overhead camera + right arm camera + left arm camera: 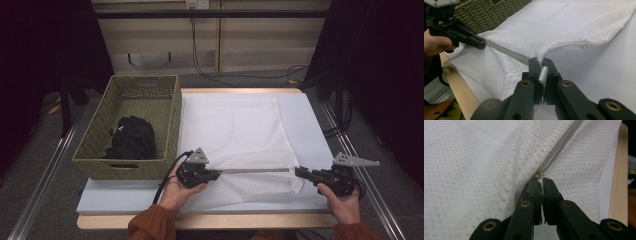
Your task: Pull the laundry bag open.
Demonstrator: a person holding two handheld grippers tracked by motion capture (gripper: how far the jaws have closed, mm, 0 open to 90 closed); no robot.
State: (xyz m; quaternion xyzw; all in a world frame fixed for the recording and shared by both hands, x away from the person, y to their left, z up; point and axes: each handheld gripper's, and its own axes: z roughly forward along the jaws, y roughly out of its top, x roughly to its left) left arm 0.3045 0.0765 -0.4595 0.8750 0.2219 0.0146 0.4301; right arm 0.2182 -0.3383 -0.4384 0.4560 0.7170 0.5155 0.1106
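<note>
High view: fixed overhead, person's side, looking forward and down across whole worktop [310,125]. Left claw view: riding low, pressed close against mesh cloth [474,170]. Right claw view: low too, facing across worktop toward left claw [482,44] and basket [486,12]. All three share taut cloth edge.

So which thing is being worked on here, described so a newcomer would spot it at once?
On the white-topped table, right of the woven basket, lies a white mesh laundry bag. Its near edge is lifted and stretched taut between the left claw and right claw, with a grey zipper band along it, unlike the dark clothing in the basket.
</note>
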